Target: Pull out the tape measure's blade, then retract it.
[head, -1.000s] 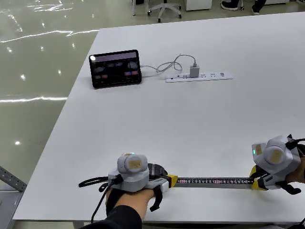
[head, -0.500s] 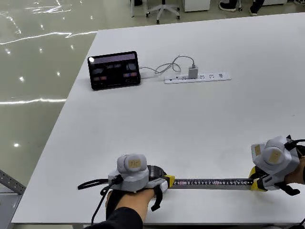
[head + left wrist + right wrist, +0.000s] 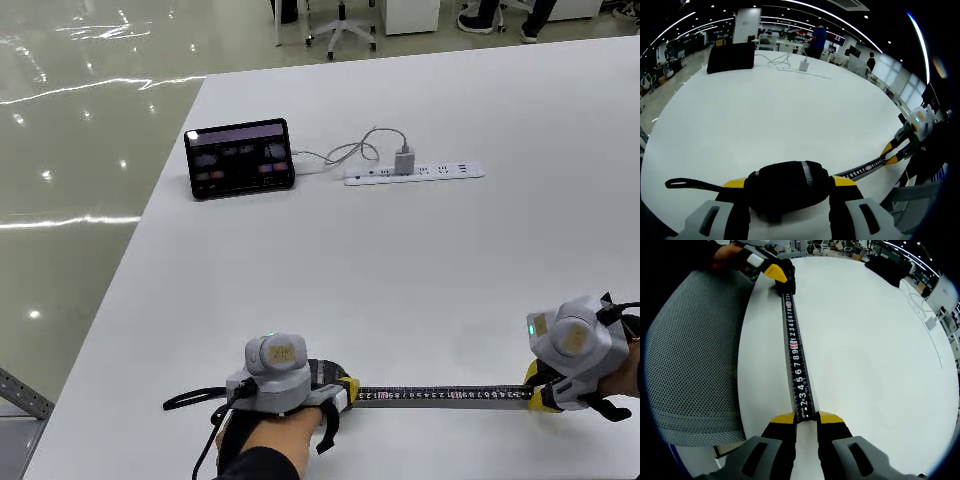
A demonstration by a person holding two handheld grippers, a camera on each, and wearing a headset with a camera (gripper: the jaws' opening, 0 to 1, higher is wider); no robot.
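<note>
— Where's the case (image 3: 328, 372)?
— On the table (image 3: 400, 260), clamped between the left gripper's (image 3: 790, 182) closed jaws.
— And the blade (image 3: 796, 360)?
— It lies flat, out to the right of the case. The right gripper (image 3: 806, 416) pinches its tip.
— Anything changed from a second ago?
— Hardly. Both grips hold, and the blade's span looks much the same. The tablet (image 3: 240, 157), well beyond the case, sits lower in the head view, but that's the camera moving.

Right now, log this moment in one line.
left gripper: shut on tape measure | right gripper: shut on blade | blade: extended over table
</note>
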